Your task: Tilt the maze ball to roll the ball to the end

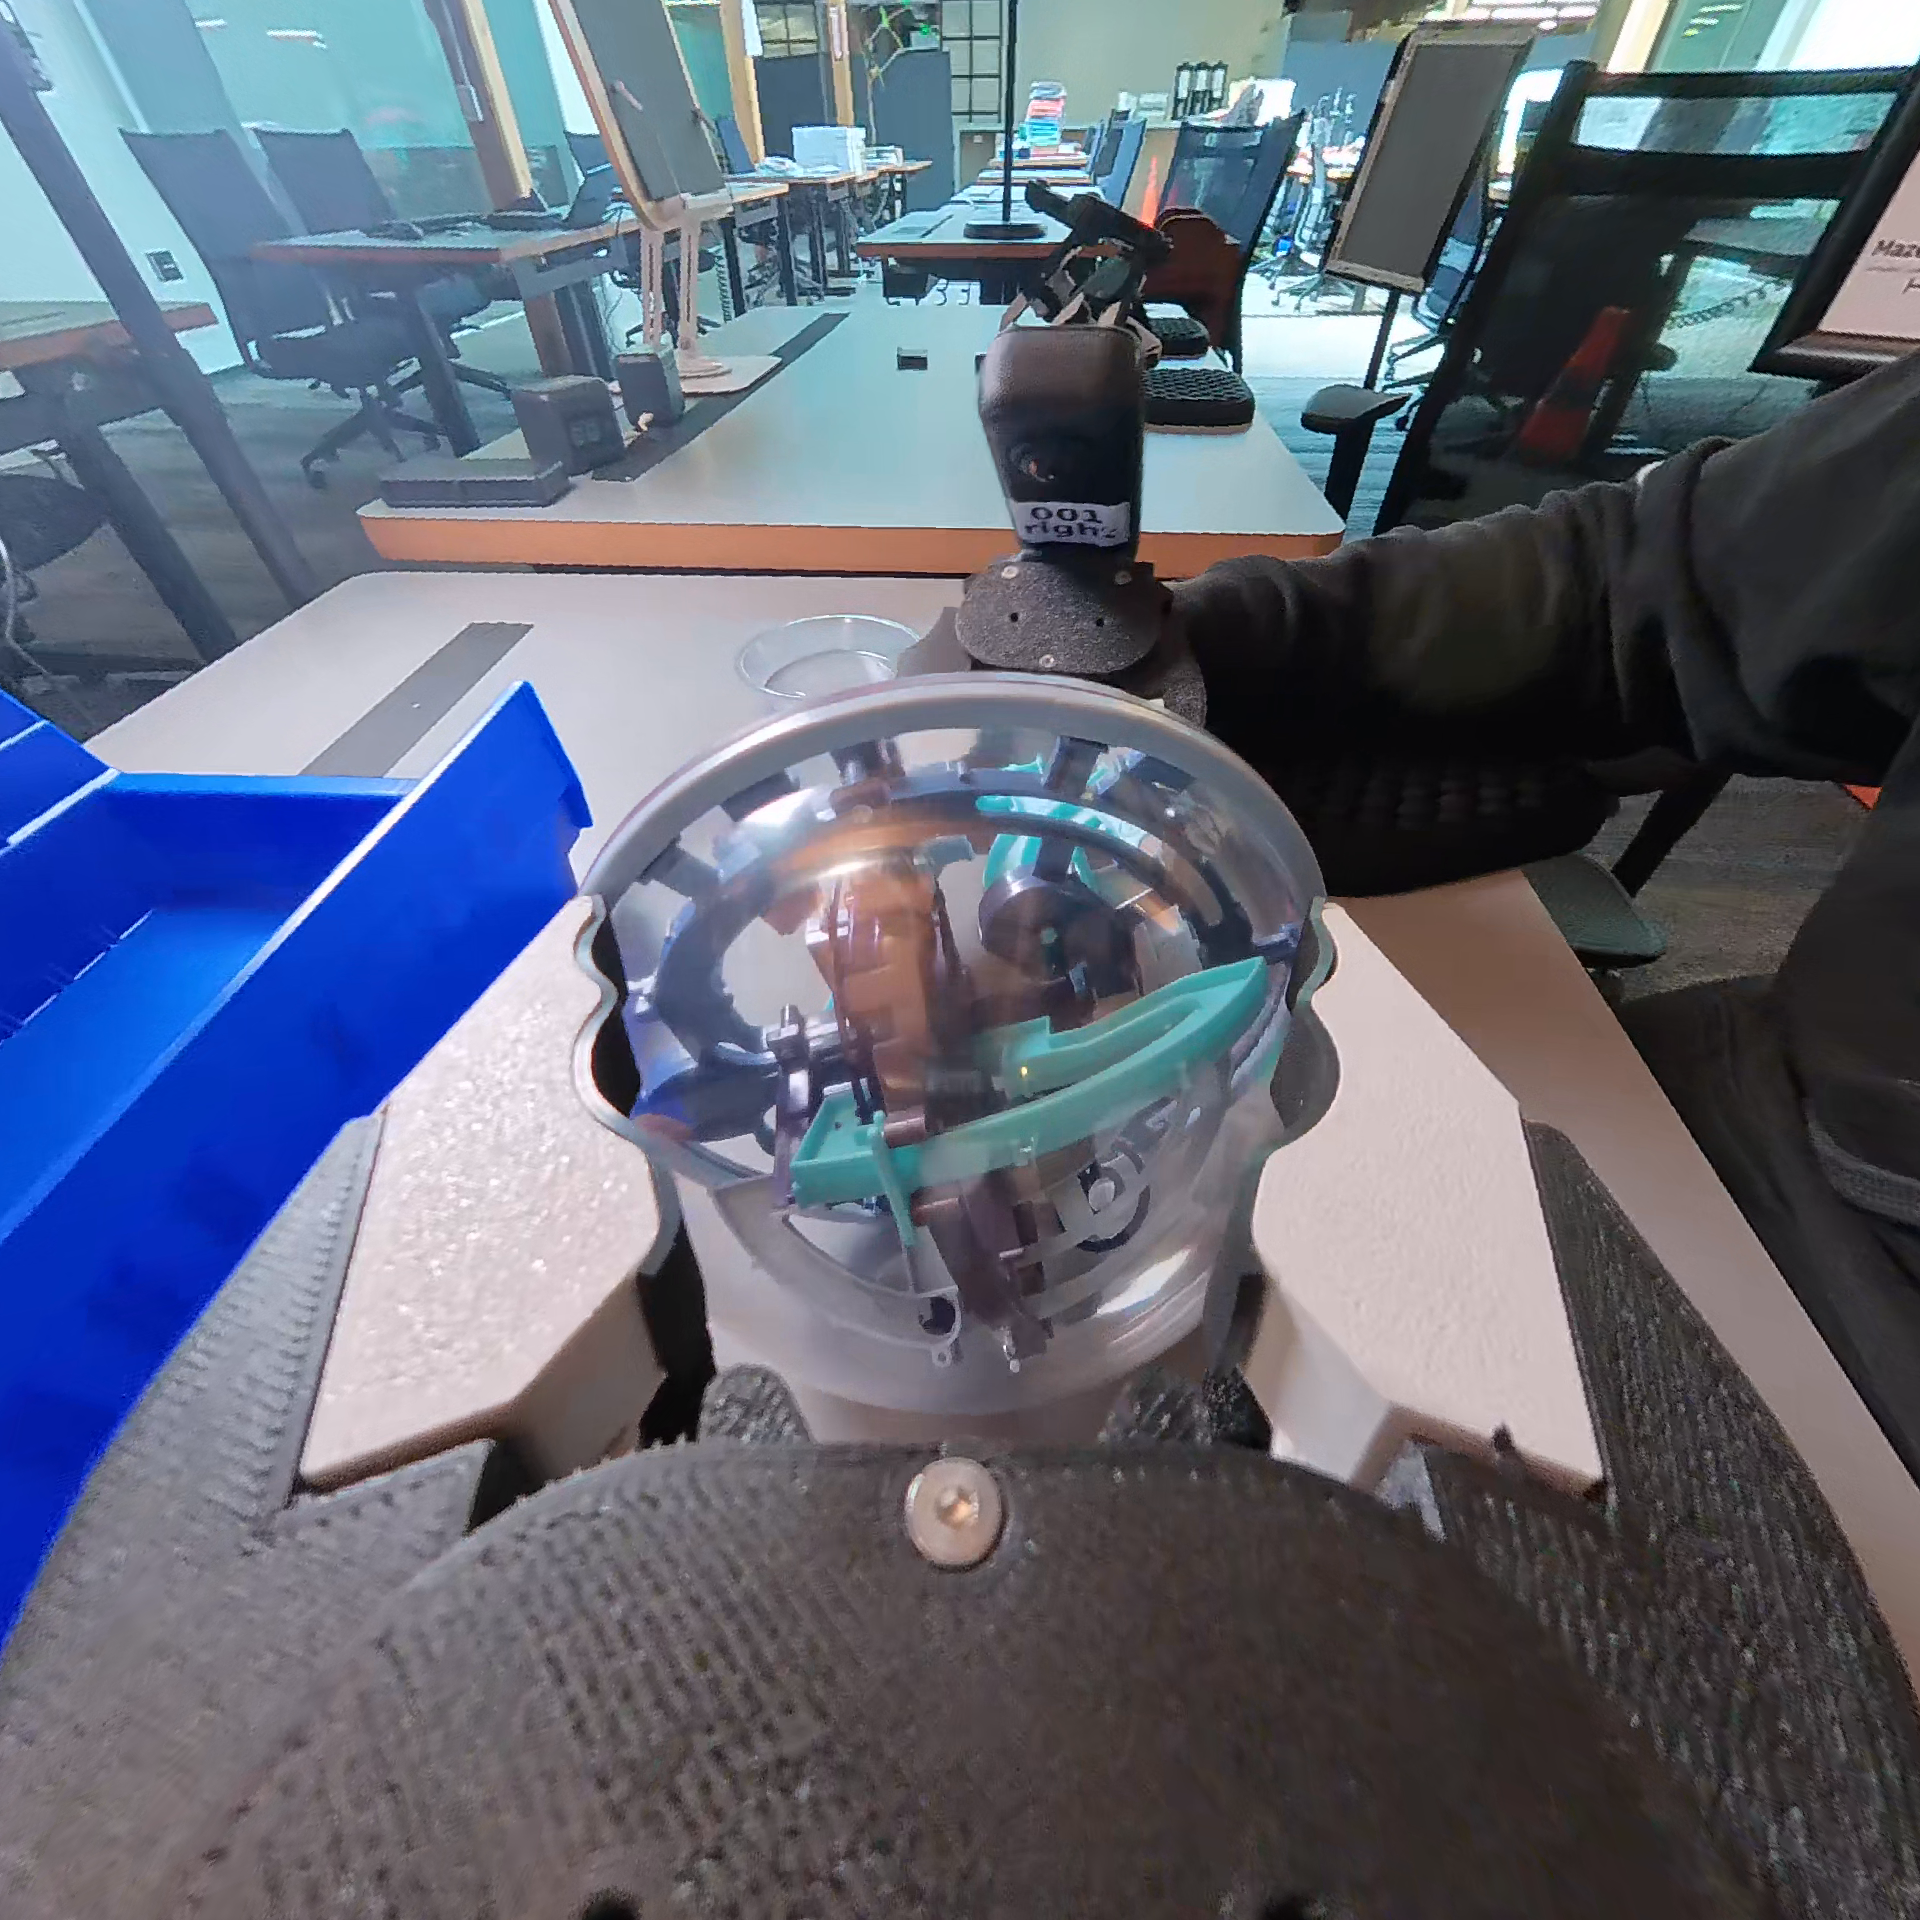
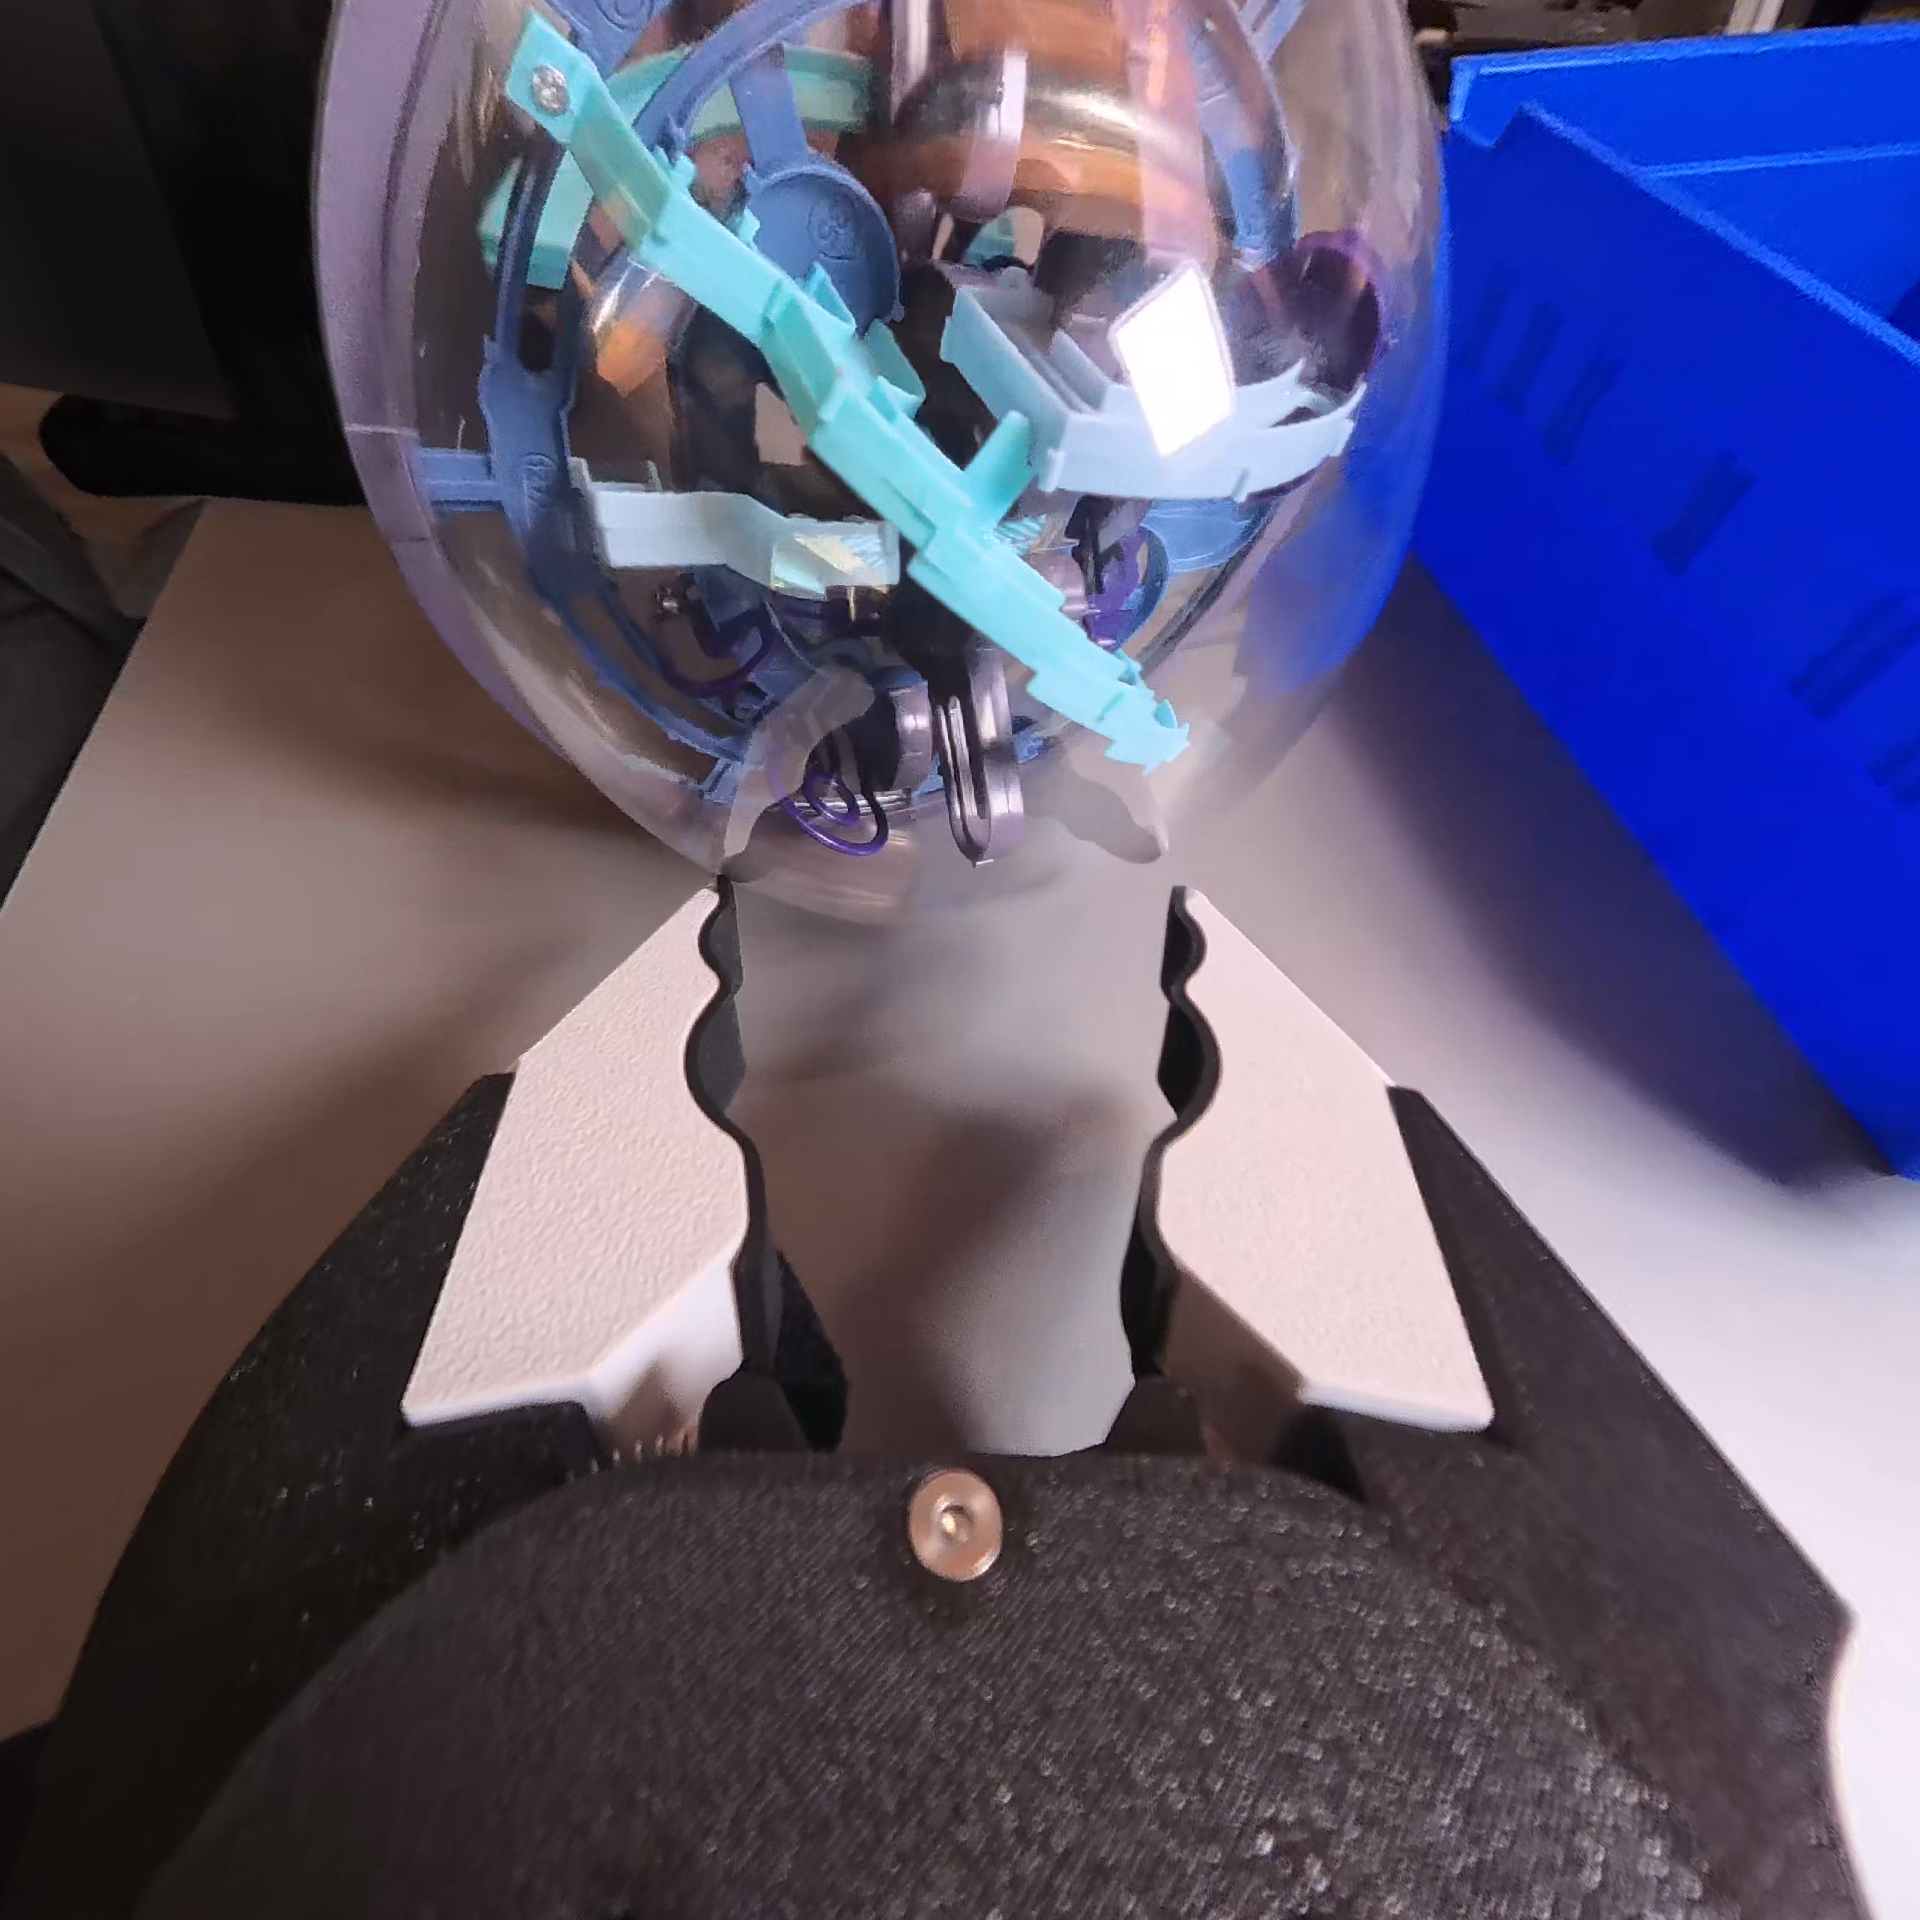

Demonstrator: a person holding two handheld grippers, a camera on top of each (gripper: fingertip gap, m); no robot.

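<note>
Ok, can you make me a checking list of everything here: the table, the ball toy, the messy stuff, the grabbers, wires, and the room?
Surface: pale table, bare where seen.
Job's things: clear maze ball with teal, blue and brown tracks; small ball inside not made out.
Clutter: blue bin beside the maze ball; clear cup behind it.
Grippers: left gripper shut on the maze ball, fingers on both sides; right gripper open, tips at the ball's underside, not clamping.
Cables: nothing seen.
Surroundings: office with desks, chairs and standing boards; a dark sleeve holds the right gripper.
</note>
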